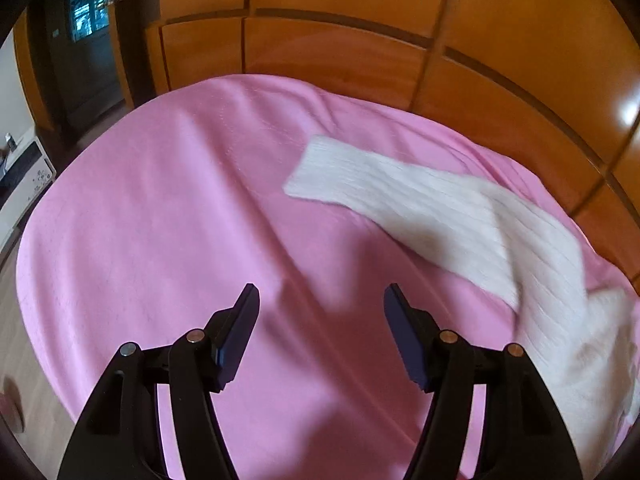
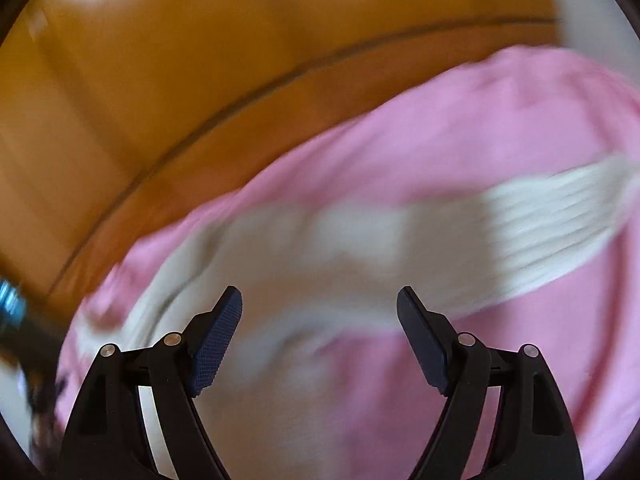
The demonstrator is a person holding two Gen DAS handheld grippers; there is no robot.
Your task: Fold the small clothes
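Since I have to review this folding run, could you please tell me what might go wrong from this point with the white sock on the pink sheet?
1. Both the left gripper and right gripper are open and empty, so either may pinch the pink sheet along with the white sock.
2. The right wrist view is heavily blurred; a fast approach could miss the sock's edge.
3. The sock lies near the sheet's far edge by the wooden panelling and might slide off.

Glossy orange wood panelling (image 1: 340, 52) wraps behind the pink bedsheet (image 1: 160, 208), catching bright light glare (top right). Far left, a dark doorway (image 1: 86, 40), a white unit (image 1: 24, 176) and pale floor (image 1: 24, 360).
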